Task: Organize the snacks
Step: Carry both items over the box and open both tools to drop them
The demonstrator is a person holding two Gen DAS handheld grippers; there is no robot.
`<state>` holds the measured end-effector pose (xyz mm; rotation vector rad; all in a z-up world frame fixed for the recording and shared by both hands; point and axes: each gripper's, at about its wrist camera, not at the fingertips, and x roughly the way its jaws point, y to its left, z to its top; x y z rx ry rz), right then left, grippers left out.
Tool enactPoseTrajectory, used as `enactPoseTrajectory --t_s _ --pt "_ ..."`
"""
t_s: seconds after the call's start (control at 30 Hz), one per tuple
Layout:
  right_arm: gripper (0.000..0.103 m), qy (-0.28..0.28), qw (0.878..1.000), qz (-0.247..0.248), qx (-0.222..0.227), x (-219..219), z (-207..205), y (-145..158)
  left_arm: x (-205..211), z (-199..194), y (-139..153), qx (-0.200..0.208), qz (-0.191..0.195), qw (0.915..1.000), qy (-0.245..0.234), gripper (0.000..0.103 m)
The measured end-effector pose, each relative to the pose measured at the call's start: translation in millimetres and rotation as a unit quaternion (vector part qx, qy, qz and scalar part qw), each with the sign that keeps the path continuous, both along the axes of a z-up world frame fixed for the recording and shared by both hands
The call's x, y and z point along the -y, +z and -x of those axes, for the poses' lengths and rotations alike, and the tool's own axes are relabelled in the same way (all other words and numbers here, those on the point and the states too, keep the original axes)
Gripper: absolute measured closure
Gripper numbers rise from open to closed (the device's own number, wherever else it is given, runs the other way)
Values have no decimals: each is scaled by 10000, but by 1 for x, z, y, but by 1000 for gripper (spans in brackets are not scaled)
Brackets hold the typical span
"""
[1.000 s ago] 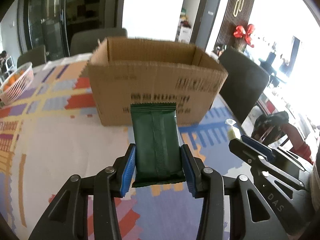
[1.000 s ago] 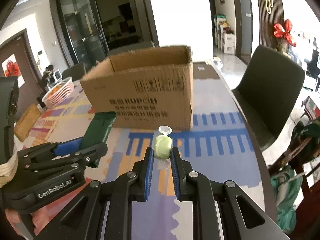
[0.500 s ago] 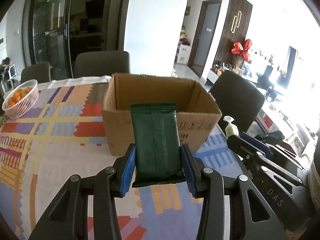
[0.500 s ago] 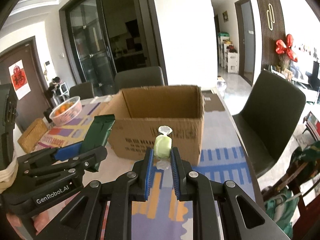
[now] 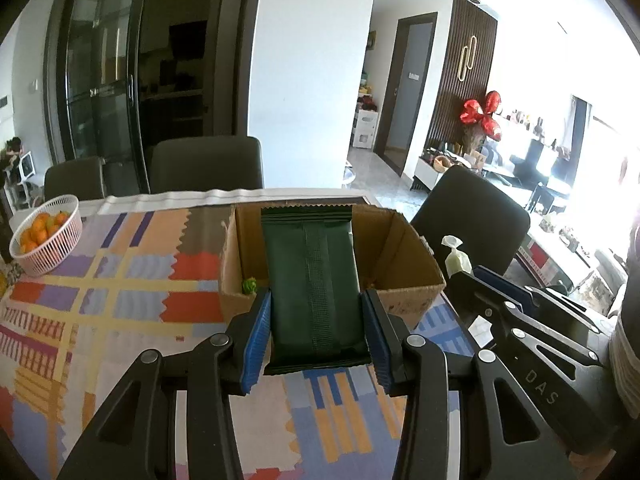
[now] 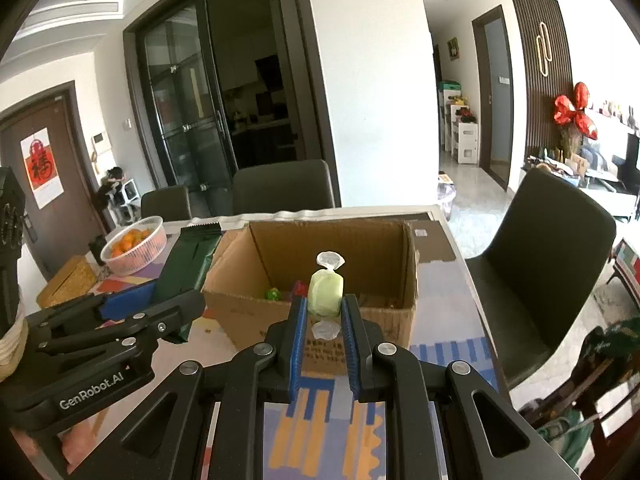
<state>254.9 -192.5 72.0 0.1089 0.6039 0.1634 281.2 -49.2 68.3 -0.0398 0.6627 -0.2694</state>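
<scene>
My left gripper [image 5: 316, 320] is shut on a dark green snack packet [image 5: 312, 284] and holds it up in front of the open cardboard box [image 5: 404, 256]. My right gripper [image 6: 323, 312] is shut on a pale green wrapped candy [image 6: 326, 286], also raised at the box's [image 6: 240, 312] near wall. Small snacks [image 6: 284, 292] lie on the box floor. The packet [image 6: 188, 256] and left gripper [image 6: 132, 312] show in the right wrist view; the candy [image 5: 456, 258] and right gripper [image 5: 480, 280] show in the left wrist view.
A white basket of oranges [image 5: 44, 236] stands at the far left of the patterned tablecloth [image 5: 120, 300]. Dark chairs [image 5: 206, 164] stand behind the table and one chair [image 6: 548, 248] at its right edge. A woven box [image 6: 68, 284] sits left.
Both grippers have risen with their snacks. The views now look down over the box's rim into its inside.
</scene>
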Motion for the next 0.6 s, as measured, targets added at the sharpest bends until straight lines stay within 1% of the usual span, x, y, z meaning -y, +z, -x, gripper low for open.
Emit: enactPoseTrajectory --t_s 0.23,0.6 --pt "84 -29 9999 96 69 -1 -16 11 2 -19 12 34 -74 10000 -43 59" --pt "84 -17 9997 234 60 -3 -44 18 4 -54 13 -106 -151 9998 -73 59"
